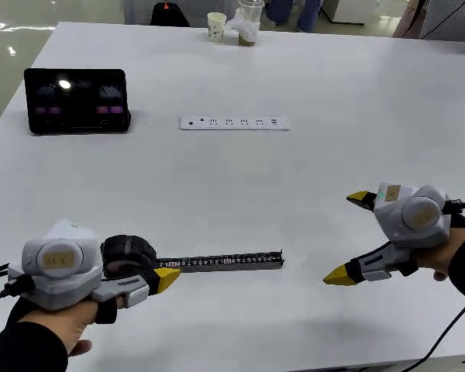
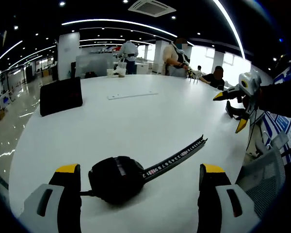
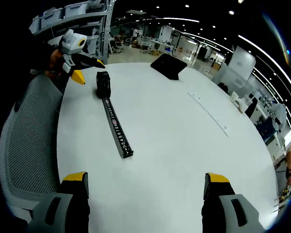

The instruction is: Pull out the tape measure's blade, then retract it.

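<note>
The black tape measure (image 1: 129, 253) lies on the white table (image 1: 310, 155) at the near left. Its dark blade (image 1: 221, 262) is drawn out flat to the right and ends at a hook (image 1: 280, 259). My left gripper (image 1: 151, 263) is open, its yellow-tipped jaws straddling the case (image 2: 116, 178) without touching it. The blade (image 2: 177, 156) runs off to the right of that view. My right gripper (image 1: 349, 236) hovers open to the right of the blade's end, holding nothing. Its own view shows the blade (image 3: 115, 127), the case (image 3: 103, 81) and the left gripper (image 3: 80, 63) beyond.
A black tablet (image 1: 77, 101) stands at the far left and a white power strip (image 1: 234, 122) lies mid-table. Cups (image 1: 234, 25) sit at the far edge. People (image 2: 177, 58) are past the table's far side. A grey chair (image 3: 24, 145) is by the near edge.
</note>
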The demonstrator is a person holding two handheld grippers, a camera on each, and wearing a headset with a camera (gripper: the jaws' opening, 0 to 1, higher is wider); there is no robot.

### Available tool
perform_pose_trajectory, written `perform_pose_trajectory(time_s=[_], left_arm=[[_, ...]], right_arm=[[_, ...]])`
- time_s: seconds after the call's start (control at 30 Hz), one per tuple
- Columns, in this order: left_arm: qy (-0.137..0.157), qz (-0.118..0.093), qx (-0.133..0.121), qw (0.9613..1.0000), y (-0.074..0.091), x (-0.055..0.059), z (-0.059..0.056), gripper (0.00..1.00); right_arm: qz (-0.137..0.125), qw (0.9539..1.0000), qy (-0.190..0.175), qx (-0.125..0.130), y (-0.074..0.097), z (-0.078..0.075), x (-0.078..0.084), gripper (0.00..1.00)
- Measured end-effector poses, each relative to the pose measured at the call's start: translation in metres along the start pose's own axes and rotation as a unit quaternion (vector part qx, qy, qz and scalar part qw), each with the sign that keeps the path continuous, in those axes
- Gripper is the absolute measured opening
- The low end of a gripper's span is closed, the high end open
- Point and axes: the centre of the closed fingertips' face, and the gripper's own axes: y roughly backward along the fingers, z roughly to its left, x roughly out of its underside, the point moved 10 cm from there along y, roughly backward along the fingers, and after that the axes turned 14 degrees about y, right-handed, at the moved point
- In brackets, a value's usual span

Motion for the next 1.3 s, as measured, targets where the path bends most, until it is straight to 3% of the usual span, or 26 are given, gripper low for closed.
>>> perform_pose_trajectory(time_s=[0.5, 0.77, 0.9, 0.97, 1.3], left_arm=[[0.019, -0.036, -0.068, 0.9968, -0.019, 0.000, 0.001, 0.99], [0.041, -0.066, -0.084, 0.9934, -0.025, 0.004, 0.002, 0.99], [0.051, -0.091, -0.090, 0.9905, -0.028, 0.008, 0.007, 0.99], [0.036, -0.096, -0.101, 0.9896, -0.029, 0.011, 0.012, 0.99], [0.058, -0.108, -0.115, 0.9857, -0.034, 0.021, 0.024, 0.99]], right_arm=[[-0.002, 0.9983, 0.039, -0.044, -0.029, -0.017, -0.025, 0.99], [0.003, 0.9967, 0.049, -0.064, -0.044, -0.021, -0.031, 0.99], [0.010, 0.9946, 0.063, -0.082, -0.055, -0.019, -0.033, 0.99], [0.013, 0.9935, 0.067, -0.091, -0.061, -0.019, -0.034, 0.99], [0.034, 0.9867, 0.088, -0.133, -0.088, -0.015, -0.031, 0.99]])
